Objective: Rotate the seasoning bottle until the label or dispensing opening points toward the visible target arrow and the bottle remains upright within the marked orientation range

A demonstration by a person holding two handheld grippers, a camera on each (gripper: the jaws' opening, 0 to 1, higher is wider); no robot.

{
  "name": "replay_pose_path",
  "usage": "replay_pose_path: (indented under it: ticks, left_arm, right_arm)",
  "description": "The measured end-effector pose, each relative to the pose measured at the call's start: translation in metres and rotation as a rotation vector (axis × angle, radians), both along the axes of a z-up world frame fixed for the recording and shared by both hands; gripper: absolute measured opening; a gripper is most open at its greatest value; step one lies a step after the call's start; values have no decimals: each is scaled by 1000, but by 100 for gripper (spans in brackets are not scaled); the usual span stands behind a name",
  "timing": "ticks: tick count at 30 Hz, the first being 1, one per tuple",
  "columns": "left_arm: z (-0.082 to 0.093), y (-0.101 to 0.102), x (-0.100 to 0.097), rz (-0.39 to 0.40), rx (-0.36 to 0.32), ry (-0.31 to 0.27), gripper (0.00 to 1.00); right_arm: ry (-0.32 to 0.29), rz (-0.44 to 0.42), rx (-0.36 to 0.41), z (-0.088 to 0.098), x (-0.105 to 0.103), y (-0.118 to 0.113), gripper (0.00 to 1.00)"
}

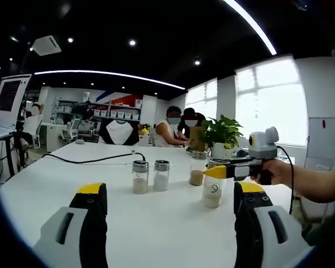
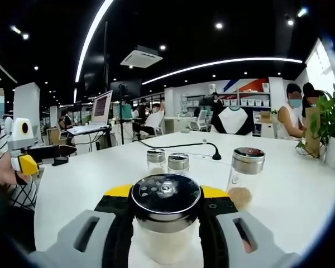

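Observation:
A glass seasoning bottle (image 2: 165,223) with a perforated metal lid and pale powder stands upright on the white table (image 2: 89,178). My right gripper (image 2: 166,192) is shut on it, one jaw on each side just under the lid. From the left gripper view the same bottle (image 1: 212,192) shows a small face mark on its side, and the right gripper (image 1: 216,173) reaches in from the right, held by a hand (image 1: 276,172). My left gripper (image 1: 170,204) is open over bare table (image 1: 167,234), nearer than the bottles. It also appears at the left as the left gripper (image 2: 23,153).
Two more bottles (image 1: 140,177) (image 1: 161,175) stand side by side mid-table, and a third bottle (image 1: 197,170) with brownish powder stands further right. A black cable (image 1: 95,160) crosses the table behind them. A potted plant (image 1: 222,134) and seated people are at the far end.

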State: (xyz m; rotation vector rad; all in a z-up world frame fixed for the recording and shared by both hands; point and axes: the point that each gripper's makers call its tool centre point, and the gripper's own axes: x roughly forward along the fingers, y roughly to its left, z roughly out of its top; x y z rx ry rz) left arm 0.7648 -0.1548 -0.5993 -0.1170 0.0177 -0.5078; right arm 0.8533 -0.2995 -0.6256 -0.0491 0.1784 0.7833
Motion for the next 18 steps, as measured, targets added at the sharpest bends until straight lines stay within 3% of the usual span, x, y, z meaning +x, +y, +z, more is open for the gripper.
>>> replay_pose_path:
  ticks: [18]
  left_arm:
    - [1,0,2,1,6,4,99]
  right_arm:
    - [-5,43,-2,0,-2,2,43]
